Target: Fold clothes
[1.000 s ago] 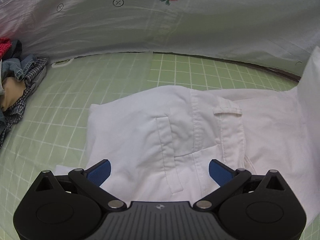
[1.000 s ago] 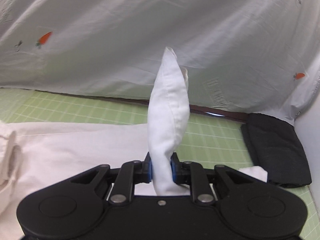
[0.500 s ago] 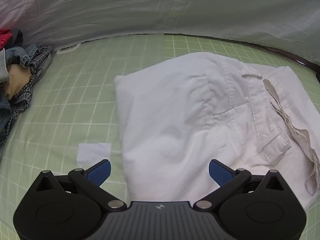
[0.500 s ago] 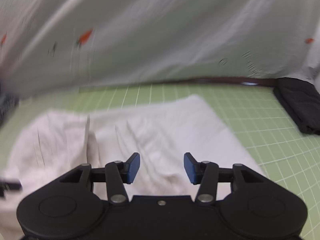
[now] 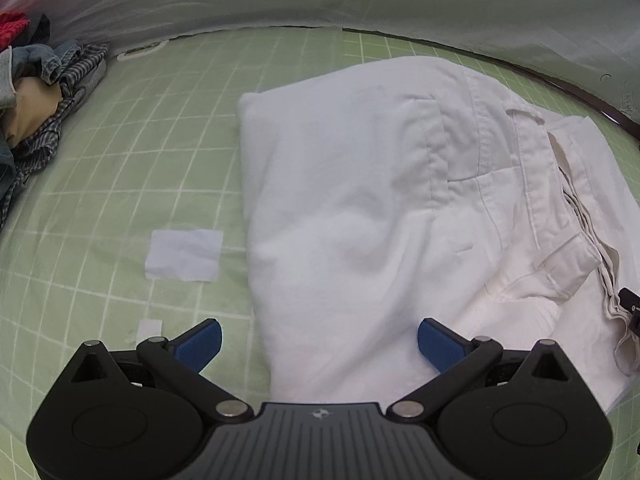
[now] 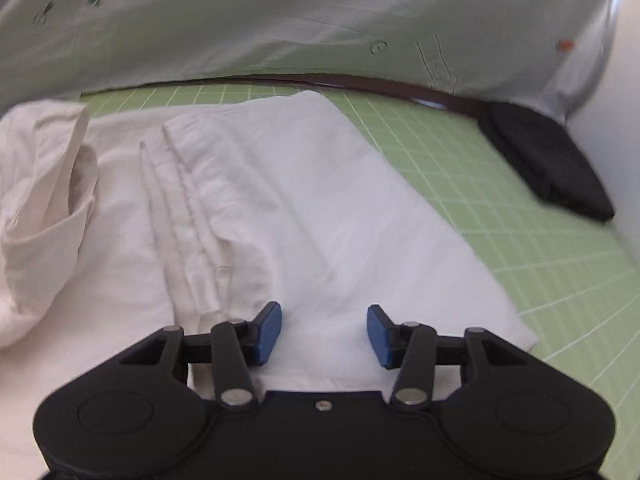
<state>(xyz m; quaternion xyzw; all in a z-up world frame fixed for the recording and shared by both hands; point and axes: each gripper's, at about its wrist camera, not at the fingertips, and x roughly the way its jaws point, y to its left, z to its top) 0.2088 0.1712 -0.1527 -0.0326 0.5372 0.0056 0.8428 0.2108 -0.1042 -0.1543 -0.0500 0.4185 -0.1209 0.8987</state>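
White trousers (image 5: 380, 200) lie folded on the green grid mat (image 5: 140, 140), waistband and pocket side up. My left gripper (image 5: 318, 338) hovers over their near left edge, fingers spread wide, nothing between them. In the right wrist view the folded-over leg (image 6: 312, 208) lies flat across the trousers with its hem toward the left. My right gripper (image 6: 323, 330) stands just above that leg; its jaws are closing slightly but stay apart, with no cloth pinched between the pads.
A pile of mixed clothes (image 5: 36, 100) sits at the mat's far left. A folded black garment (image 6: 548, 160) lies at the far right. A small white patch (image 5: 184, 254) is stuck on the mat. A carrot-print sheet (image 6: 280, 20) hangs behind.
The right gripper let go of the upright white leg, which now lies flat on the trousers, and sank toward it. The left gripper moved closer over the trousers' left edge.
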